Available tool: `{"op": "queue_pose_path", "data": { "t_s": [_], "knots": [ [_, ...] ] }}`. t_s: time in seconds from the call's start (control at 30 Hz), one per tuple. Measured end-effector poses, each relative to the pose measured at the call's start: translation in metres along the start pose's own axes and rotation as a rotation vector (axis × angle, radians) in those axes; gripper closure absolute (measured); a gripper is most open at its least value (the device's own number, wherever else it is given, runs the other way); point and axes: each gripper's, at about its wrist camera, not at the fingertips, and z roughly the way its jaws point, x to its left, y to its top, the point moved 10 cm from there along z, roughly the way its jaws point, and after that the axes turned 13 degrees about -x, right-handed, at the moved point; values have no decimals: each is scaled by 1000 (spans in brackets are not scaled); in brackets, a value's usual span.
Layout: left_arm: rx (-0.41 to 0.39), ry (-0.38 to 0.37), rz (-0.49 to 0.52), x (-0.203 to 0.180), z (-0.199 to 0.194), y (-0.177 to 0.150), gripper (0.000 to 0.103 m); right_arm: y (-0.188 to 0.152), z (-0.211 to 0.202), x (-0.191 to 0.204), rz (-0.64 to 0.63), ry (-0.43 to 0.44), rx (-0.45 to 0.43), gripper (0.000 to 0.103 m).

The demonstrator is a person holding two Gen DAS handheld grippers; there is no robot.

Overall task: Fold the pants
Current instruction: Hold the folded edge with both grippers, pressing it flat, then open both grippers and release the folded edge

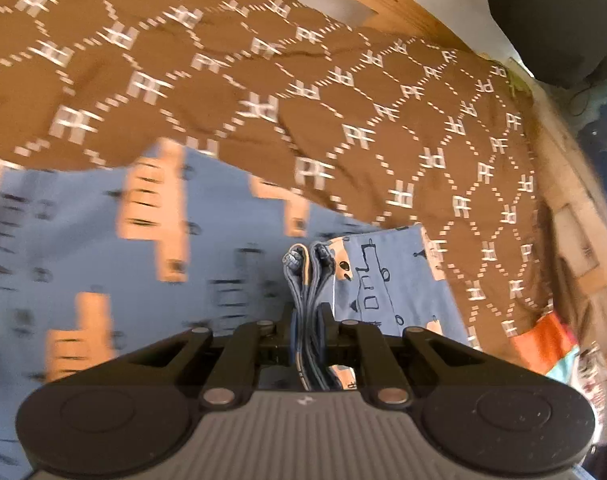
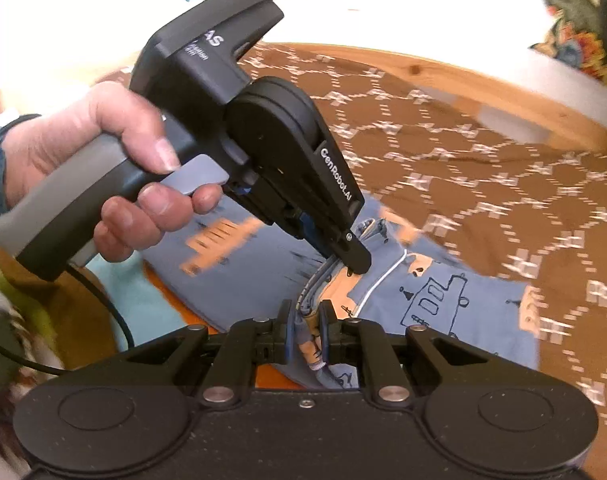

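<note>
Right wrist view, left to right: hand (image 2: 103, 184) squeezing trigger of left gripper (image 2: 357, 262), clamped on bunched edge of blue printed pants (image 2: 443, 304); right gripper (image 2: 305, 326) pinching same edge nearby. Pants spread over brown patterned bedspread (image 2: 483, 168), wooden frame (image 2: 443, 76) beyond.

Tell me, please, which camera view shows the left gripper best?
The right wrist view: it shows the whole left gripper from the side, held by a hand, pinching the blue pants. The left wrist view shows only its fingers shut on bunched fabric.
</note>
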Motion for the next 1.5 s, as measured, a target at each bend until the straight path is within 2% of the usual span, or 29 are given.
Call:
{"op": "queue_pose_path", "data": {
  "t_s": [0.17, 0.27, 0.4, 0.57, 0.6, 0.7, 0.73, 0.77, 0.8, 0.87, 0.9, 0.93, 0.97, 1.03, 1.1, 1.17, 1.27, 1.37, 1.43, 1.47, 1.5],
  "knots": [
    [9, 19, -22, 28, -14, 9, 92, 4, 24, 25, 52, 93, 8, 90],
    [4, 36, 14, 38, -20, 10, 92, 7, 33, 35, 61, 132, 12, 90],
    [26, 57, 5, 52, -22, 9, 92, 7, 47, 47, 31, 178, 26, 90],
    [11, 72, 62, 59, -23, 0, 91, 2, 56, 58, -23, 201, 46, 88],
    [1, 71, 75, 61, -24, -1, 87, -2, 59, 59, -32, 202, 56, 86],
    [-36, 103, 99, 68, -29, -7, 62, -3, 51, 59, -40, 198, 47, 78],
    [-45, 107, 97, 70, -31, -8, 62, -2, 45, 57, -54, 187, 40, 63],
    [-49, 110, 89, 71, -33, -6, 62, -1, 37, 51, -79, 158, 32, 48],
    [-57, 116, 76, 71, -34, -4, 60, -1, 30, 43, -104, 121, 22, 43],
    [-100, 143, 58, 72, -37, 4, 49, -1, 17, 12, -150, -17, 5, 38],
    [-126, 157, 59, 72, -38, 8, 40, -1, 14, -4, -168, -85, 1, 36],
    [-165, 178, 66, 72, -38, 12, 33, -1, 13, -23, -187, -171, 2, 27],
    [-201, 205, 72, 72, -36, 15, 32, -1, 13, -43, -201, -258, 12, 16],
    [-252, 265, 79, 73, -31, 17, 31, 4, 16, -78, -214, -396, 2, 11],
    [-271, 313, 75, 76, -23, 15, 31, 8, 27, -99, -230, -438, -41, 8],
    [-291, 355, 77, 81, -18, 12, 31, 5, 45, -113, -258, -460, -42, 6],
    [-306, 377, 119, 81, -17, 10, 31, -20, 68, -132, -291, -493, 42, 6],
    [-305, 381, 146, 80, -14, 7, 30, -21, 58, -154, -257, -573, 23, 3],
    [-303, 375, 156, 78, -17, 6, 30, -19, 46, -161, -251, -618, 27, 5],
    [-301, 372, 155, 76, -20, 7, 30, -16, 37, -160, -225, -613, 24, 11],
    [-301, 375, 147, 75, -26, 7, 25, -13, 30, -153, -204, -592, 11, 10]
  ]
}}
